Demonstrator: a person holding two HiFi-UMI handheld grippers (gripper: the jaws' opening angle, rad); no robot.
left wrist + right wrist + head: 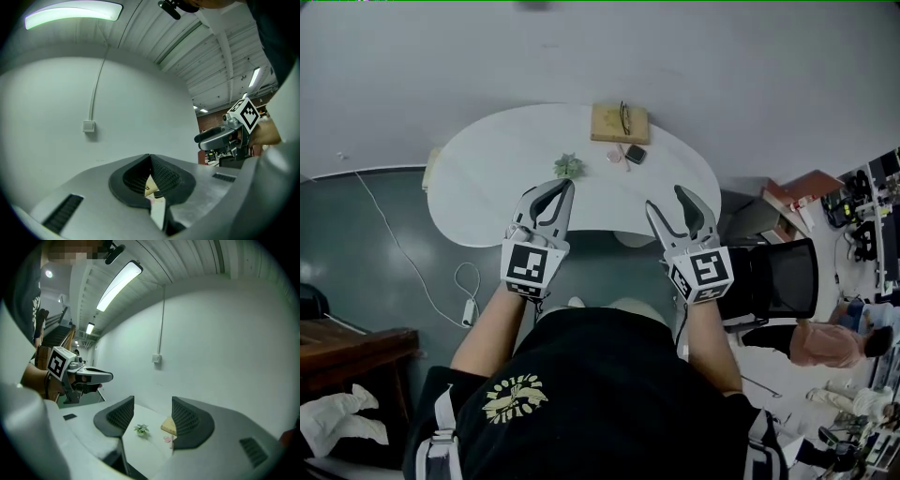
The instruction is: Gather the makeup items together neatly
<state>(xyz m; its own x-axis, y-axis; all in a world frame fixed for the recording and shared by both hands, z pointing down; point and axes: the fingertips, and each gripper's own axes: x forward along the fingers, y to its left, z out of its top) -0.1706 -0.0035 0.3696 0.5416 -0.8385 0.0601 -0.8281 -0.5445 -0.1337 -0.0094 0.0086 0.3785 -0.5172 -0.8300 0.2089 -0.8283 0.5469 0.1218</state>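
Observation:
A white oval table (pixel 487 159) stands ahead of me in the head view. At its far side lies a tan wooden block (pixel 620 123) with a thin black item (pixel 624 117) on it. Just in front of the block sit a pink item (pixel 617 154) and a small dark compact (pixel 635 155). A small green plant (pixel 569 167) stands mid-table. My left gripper (pixel 565 186) hovers near the table's front edge, shut and empty. My right gripper (pixel 667 199) is open with nothing in it. The right gripper view shows the plant (pixel 141 429), the block (pixel 168 425) and the pink item (pixel 167 438) between its jaws, far off.
A black office chair (pixel 778 277) stands right of the table, with a seated person (pixel 834 342) and cluttered shelves (pixel 867 216) beyond. A white cable (pixel 394 234) trails over the floor at the left, near dark wooden furniture (pixel 347 352). A grey wall lies behind the table.

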